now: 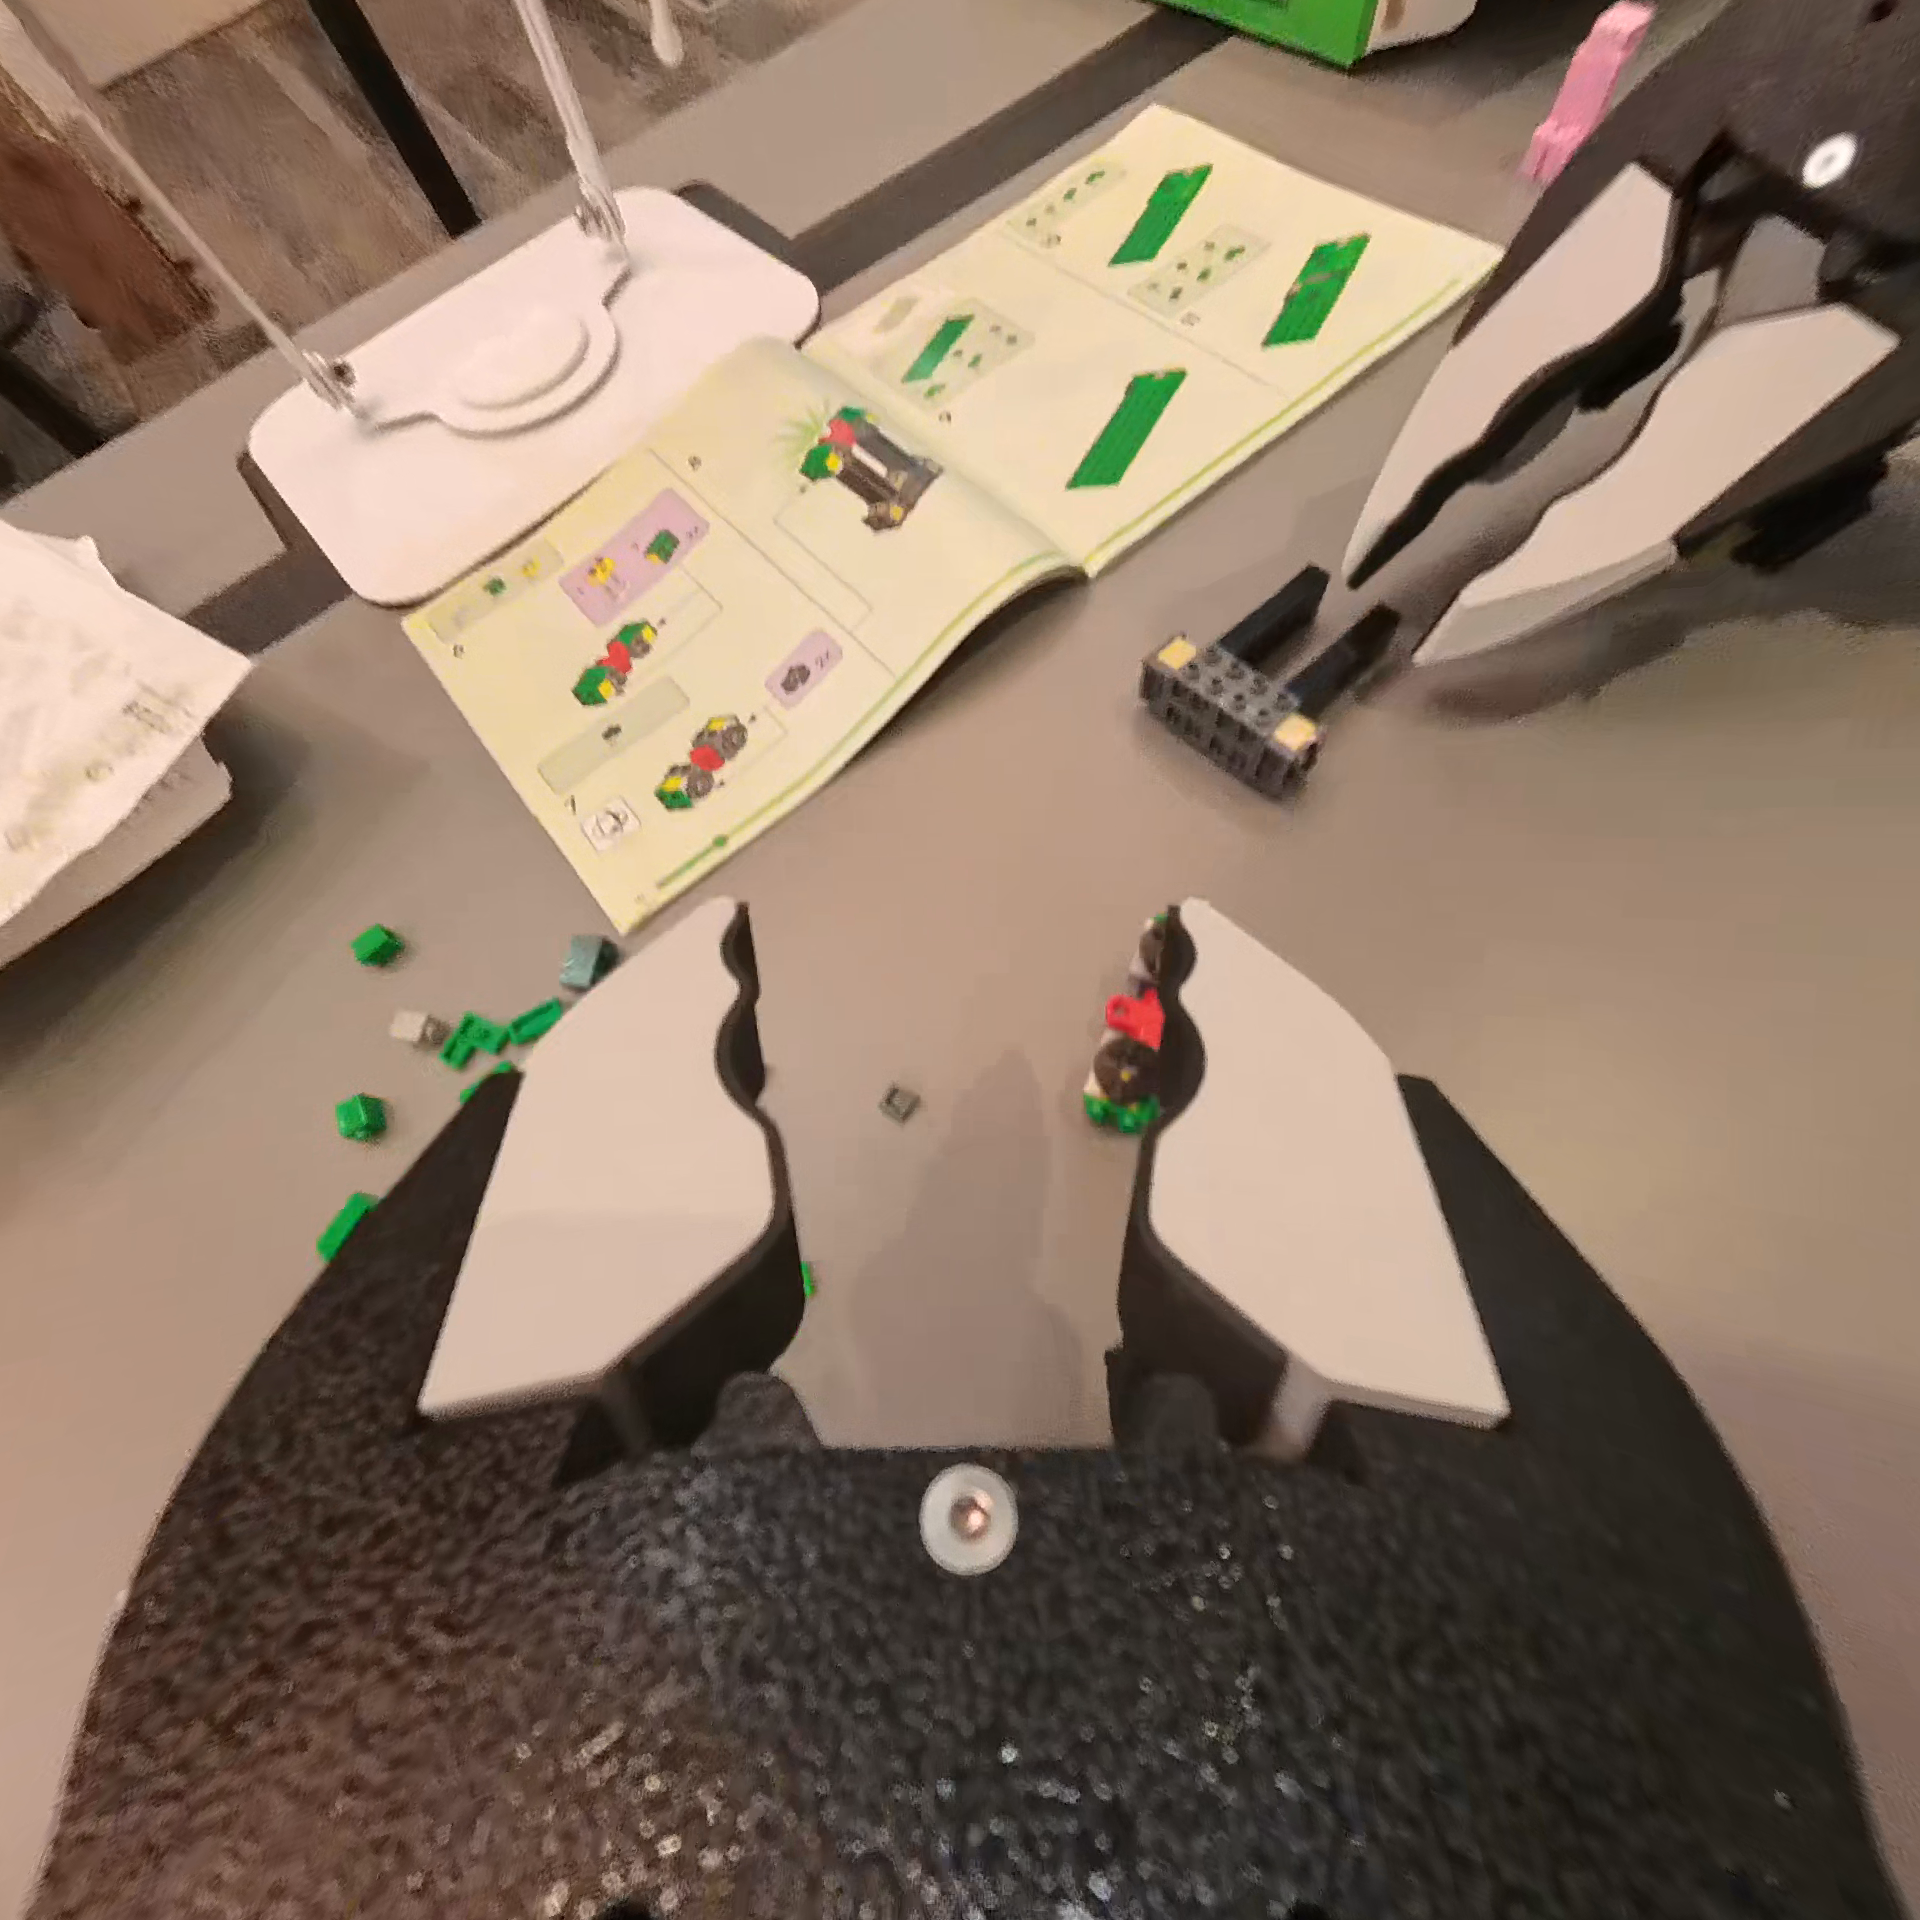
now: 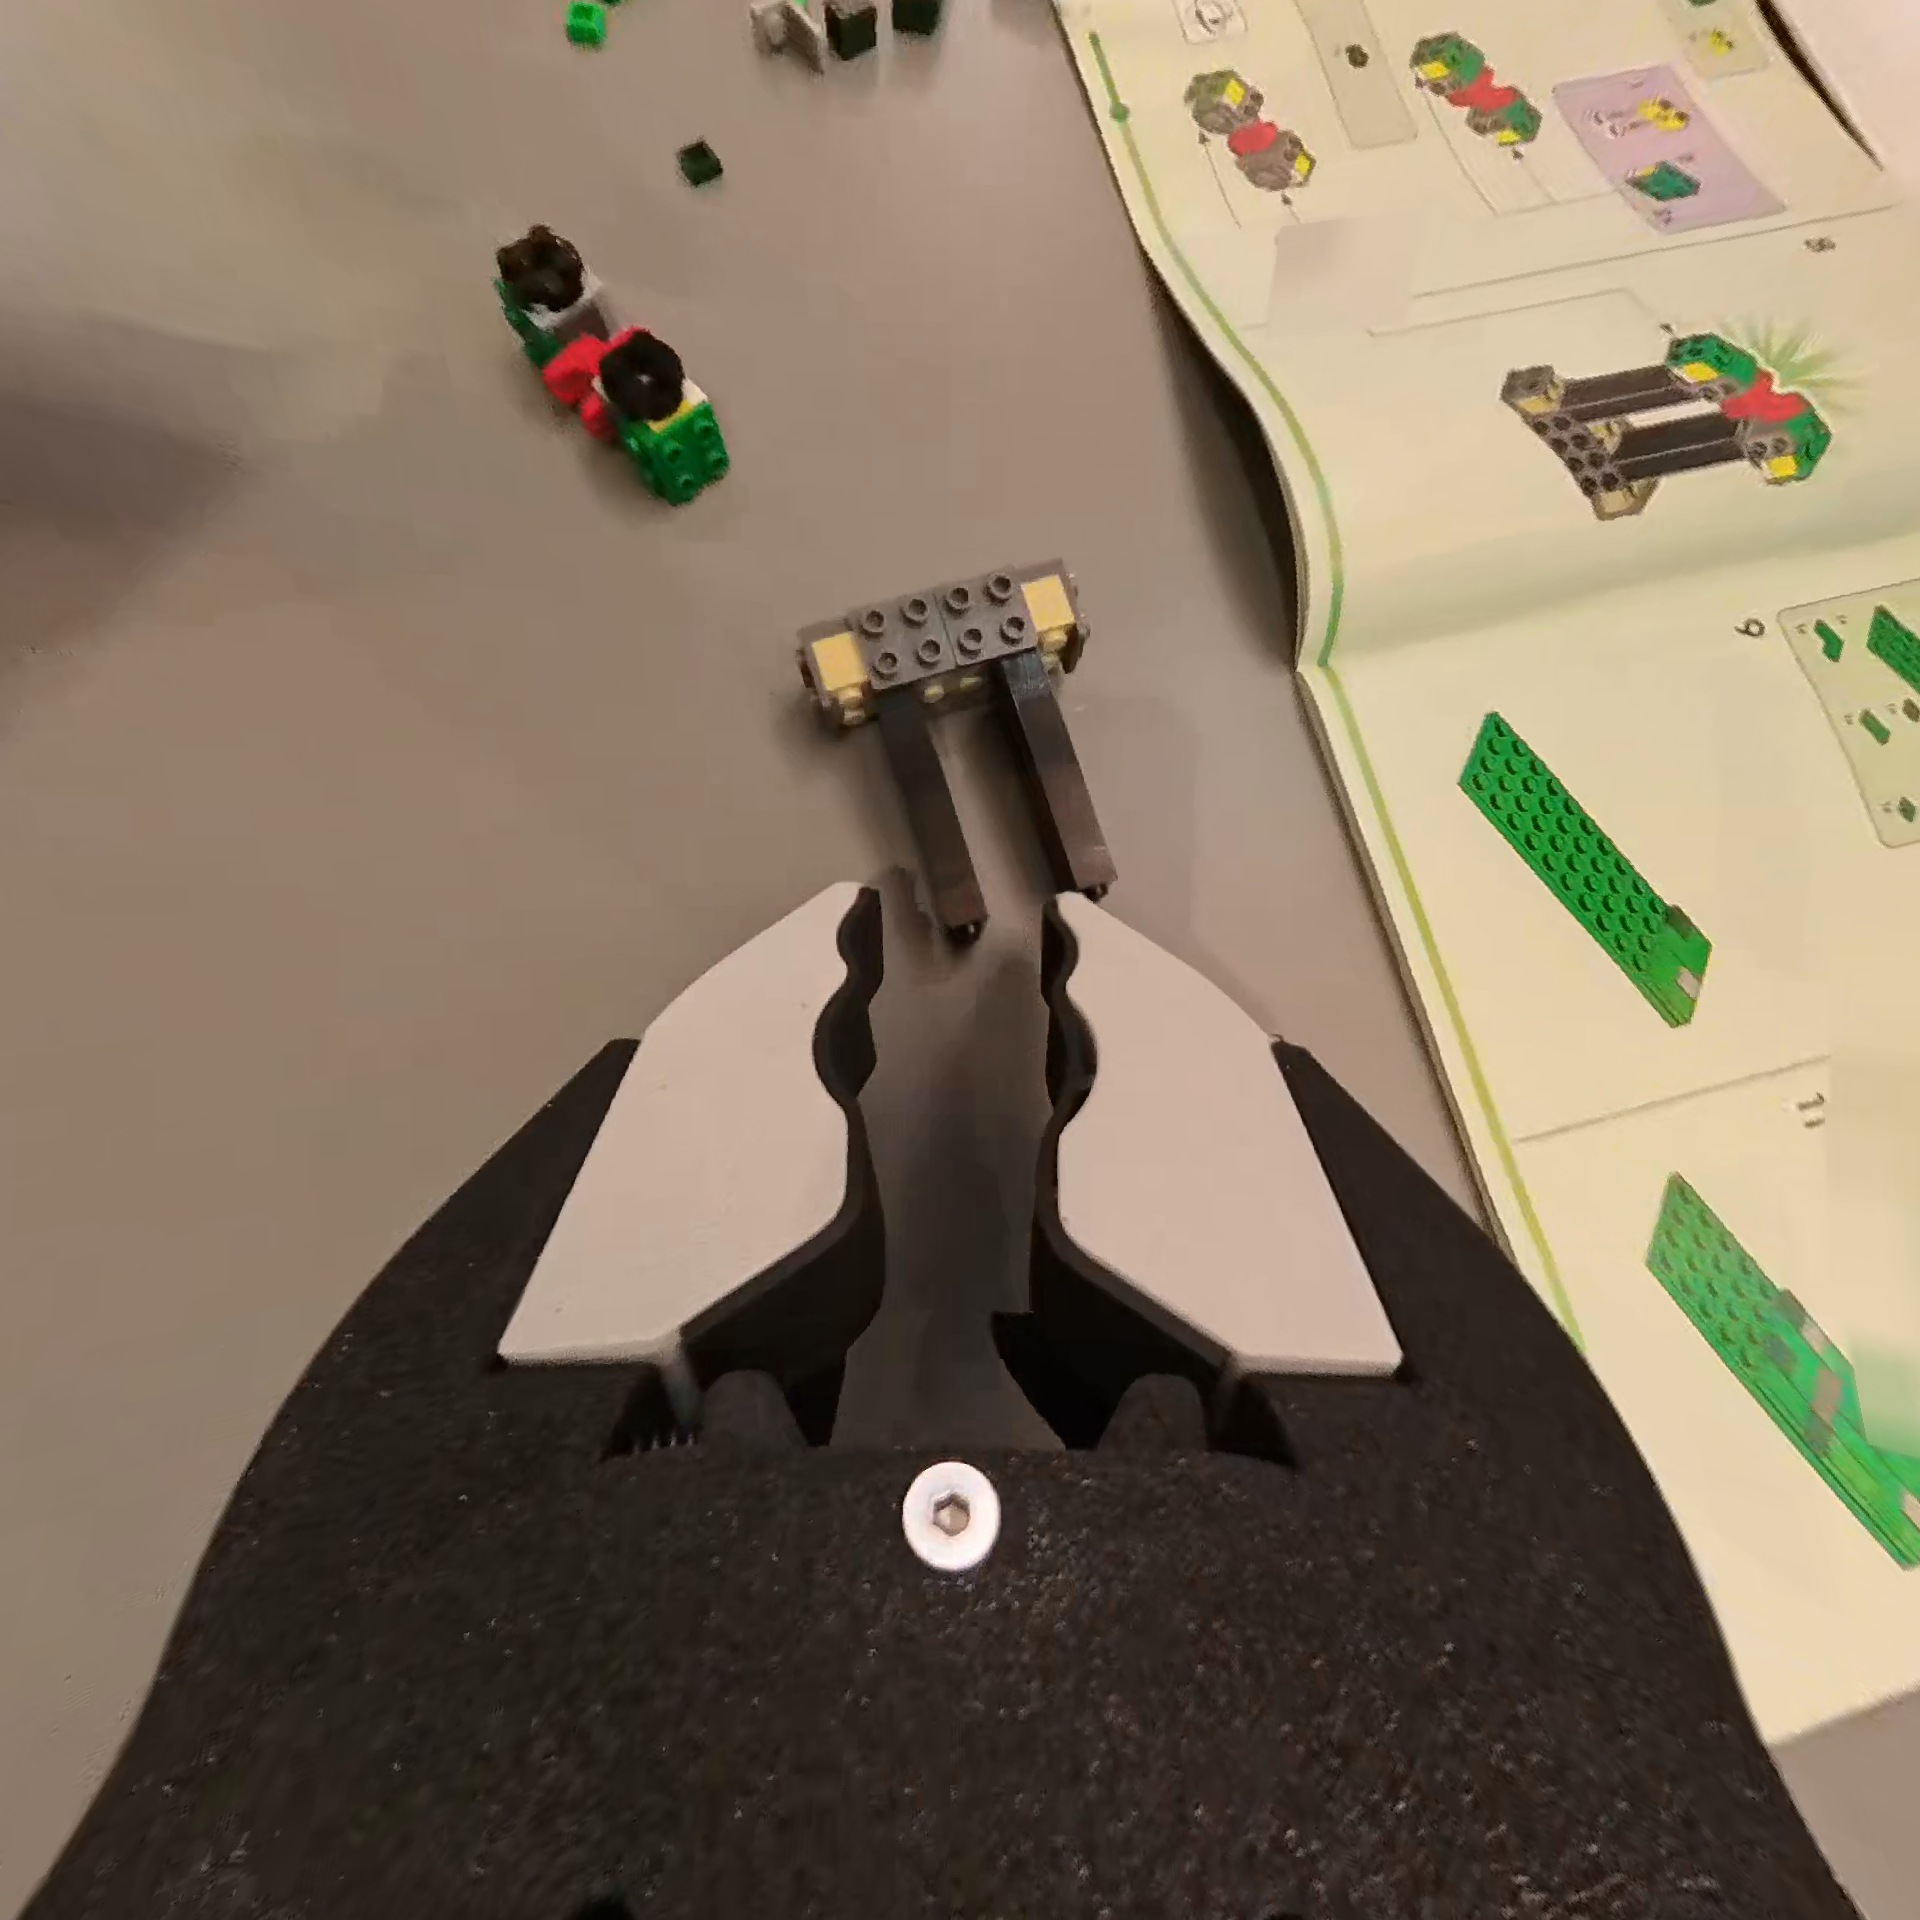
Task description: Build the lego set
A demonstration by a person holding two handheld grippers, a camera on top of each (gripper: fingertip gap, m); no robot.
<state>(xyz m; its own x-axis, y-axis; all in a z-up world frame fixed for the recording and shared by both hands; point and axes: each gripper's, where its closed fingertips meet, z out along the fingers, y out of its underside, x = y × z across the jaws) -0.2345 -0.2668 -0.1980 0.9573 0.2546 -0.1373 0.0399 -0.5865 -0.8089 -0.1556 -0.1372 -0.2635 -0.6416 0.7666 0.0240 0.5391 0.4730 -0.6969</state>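
Note:
My left gripper (image 1: 961, 935) is open and empty above the grey table. A small green, red and black brick assembly (image 1: 1127, 1029) lies on the table and shows just inside its right finger; it also shows in the right wrist view (image 2: 613, 374). A grey brick block with two black beams (image 2: 966, 707) lies flat, beams pointing at my right gripper (image 2: 961, 904). That gripper is narrowly open and empty, its tips at the beam ends. The left wrist view shows the block (image 1: 1236, 686) and the right gripper (image 1: 1387, 618) behind it.
An open instruction booklet (image 1: 831, 520) (image 2: 1558, 623) lies beyond the parts. Loose green bricks (image 1: 468, 1039) and a small dark tile (image 1: 899, 1101) lie left of my left gripper. A white stand base (image 1: 520, 384), a paper sheet (image 1: 83, 707) and a green box (image 1: 1299, 21) stand farther off. About 5 cm separates my right fingertips from the block (image 1: 1236, 686). Seen from the right wrist view (image 2: 947, 628) as well.

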